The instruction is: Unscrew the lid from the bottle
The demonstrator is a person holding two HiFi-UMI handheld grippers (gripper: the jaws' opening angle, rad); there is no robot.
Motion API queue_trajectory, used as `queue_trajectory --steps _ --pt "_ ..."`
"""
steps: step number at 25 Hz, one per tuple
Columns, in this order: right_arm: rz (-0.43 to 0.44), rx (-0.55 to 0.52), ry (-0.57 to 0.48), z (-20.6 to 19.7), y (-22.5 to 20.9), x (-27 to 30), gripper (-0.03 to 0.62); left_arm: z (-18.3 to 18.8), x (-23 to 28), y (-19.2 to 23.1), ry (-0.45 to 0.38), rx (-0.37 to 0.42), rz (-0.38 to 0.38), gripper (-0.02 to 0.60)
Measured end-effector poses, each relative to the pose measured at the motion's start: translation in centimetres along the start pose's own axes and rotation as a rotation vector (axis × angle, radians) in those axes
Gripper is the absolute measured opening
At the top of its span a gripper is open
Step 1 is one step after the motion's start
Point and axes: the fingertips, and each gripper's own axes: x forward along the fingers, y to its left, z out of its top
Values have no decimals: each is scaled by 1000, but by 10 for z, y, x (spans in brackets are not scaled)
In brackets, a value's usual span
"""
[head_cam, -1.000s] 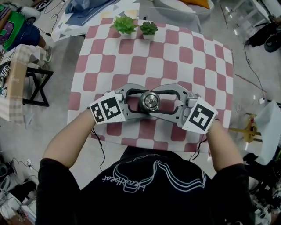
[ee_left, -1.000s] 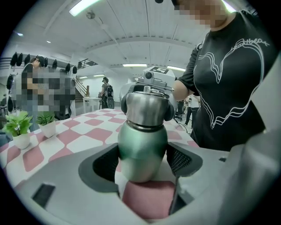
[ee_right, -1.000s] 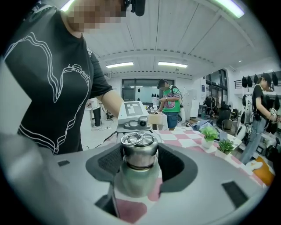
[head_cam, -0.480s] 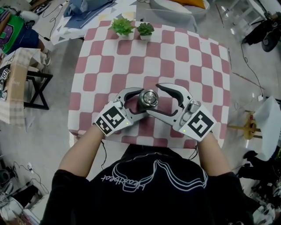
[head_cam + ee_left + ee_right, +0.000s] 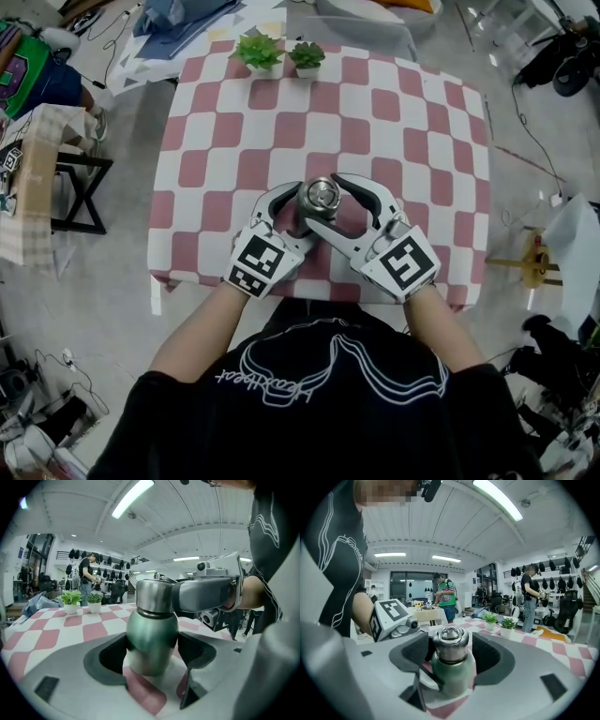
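A green metal bottle (image 5: 152,630) with a steel lid (image 5: 450,644) stands upright on the checkered table (image 5: 403,122), near its front edge. My left gripper (image 5: 152,653) comes in from the left and is shut on the bottle's green body, with both pads against it. My right gripper (image 5: 450,657) reaches in from the right, higher up, with its jaws round the lid. They are closing, and a thin gap shows on each side of the lid. In the head view the lid (image 5: 321,197) shows between both pairs of jaws.
Two small potted plants (image 5: 258,52) (image 5: 307,56) stand at the table's far edge. A side table (image 5: 37,178) stands on the floor at the left. People stand in the room beyond. The table's front edge lies just under my hands.
Both grippers have swung round the bottle, their handles turning toward my body. The right jaws have let go of the lid and reset round it. The bottle still stands upright.
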Motion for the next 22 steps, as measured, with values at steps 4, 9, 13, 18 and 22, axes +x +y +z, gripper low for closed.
queue_trajectory --steps 4,9,13,18,22 --pt "-17 -9 11 -2 -1 3 277 0 0 1 -3 -19 42 345" --pt "-30 -7 2 -2 -3 3 250 0 1 1 -6 -15 45 345" --pt "-19 -12 -4 -2 -2 4 249 0 0 1 -7 -13 36 345" --pt "15 -15 -4 -1 -2 3 247 0 0 0 -7 7 -3 345" --pt "67 -26 2 -1 0 2 247 0 -1 -1 -14 33 -69 345"
